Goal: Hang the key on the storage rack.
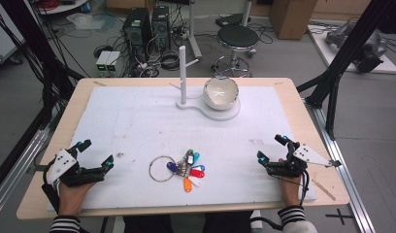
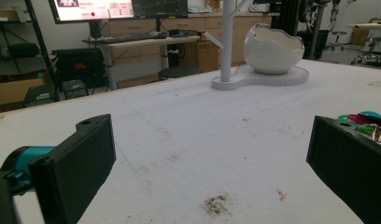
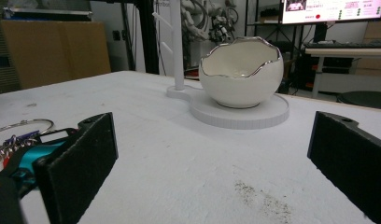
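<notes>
A bunch of keys (image 1: 186, 170) with coloured tags lies on the white mat (image 1: 138, 121) that covers the tabletop (image 1: 303, 111), near the front edge and roughly midway between the two hands. Its large metal ring (image 1: 162, 168) lies flat to the left of the tags, which fan out in blue, red, orange, white and teal.

The left hand-held gripper (image 1: 95, 155) rests at the front left of the mat, its jaws spread wide with nothing between them; in the left gripper view (image 2: 212, 154) bare, slightly soiled mat shows between the two black jaws, and the coloured tags (image 2: 361, 119) peek out just above the right-side jaw. The right hand-held gripper (image 1: 271, 148) sits at the front right, also spread wide and holding nothing; in the right gripper view (image 3: 212, 158) the ring (image 3: 23, 126) and tags lie beyond the left-side jaw.

Both grippers are well apart from the keys. At the far middle of the mat stands a white stand (image 1: 213, 112) with an upright post (image 1: 182, 73) and a cracked-egg-shaped bowl (image 1: 221, 92) on its round base.
</notes>
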`<state>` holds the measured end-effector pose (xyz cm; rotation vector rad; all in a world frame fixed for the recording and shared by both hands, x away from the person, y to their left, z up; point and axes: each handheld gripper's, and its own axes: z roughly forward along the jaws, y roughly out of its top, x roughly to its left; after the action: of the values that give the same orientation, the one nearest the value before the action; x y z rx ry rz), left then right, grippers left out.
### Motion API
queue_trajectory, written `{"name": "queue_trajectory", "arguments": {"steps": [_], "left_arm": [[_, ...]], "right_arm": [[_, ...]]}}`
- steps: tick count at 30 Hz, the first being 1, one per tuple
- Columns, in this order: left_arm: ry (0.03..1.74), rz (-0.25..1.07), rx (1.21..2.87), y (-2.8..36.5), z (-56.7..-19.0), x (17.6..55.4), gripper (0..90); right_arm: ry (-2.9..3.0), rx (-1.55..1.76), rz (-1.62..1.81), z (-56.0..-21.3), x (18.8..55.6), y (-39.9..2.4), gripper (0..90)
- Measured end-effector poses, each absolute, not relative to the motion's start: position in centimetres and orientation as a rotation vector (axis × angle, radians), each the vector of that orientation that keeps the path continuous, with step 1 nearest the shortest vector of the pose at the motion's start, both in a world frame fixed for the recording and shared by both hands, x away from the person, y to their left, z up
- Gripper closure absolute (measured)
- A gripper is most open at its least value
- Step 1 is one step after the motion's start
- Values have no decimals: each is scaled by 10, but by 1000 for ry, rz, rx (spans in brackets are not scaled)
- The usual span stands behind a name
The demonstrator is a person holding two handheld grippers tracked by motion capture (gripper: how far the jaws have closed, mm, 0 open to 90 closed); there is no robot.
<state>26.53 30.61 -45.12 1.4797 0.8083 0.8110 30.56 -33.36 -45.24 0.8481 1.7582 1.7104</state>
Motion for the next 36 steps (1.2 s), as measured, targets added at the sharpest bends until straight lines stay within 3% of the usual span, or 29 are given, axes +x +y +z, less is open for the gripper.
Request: {"name": "queue_trajectory", "arguments": {"steps": [27,36], "left_arm": [[809,791,1473,309,-445,270,18],[752,767,1592,301,-398,289,18]], "right_arm": [[1762,840,1704,-452,304,-332,11],[1763,844,1705,-452,304,-332,11]]}}
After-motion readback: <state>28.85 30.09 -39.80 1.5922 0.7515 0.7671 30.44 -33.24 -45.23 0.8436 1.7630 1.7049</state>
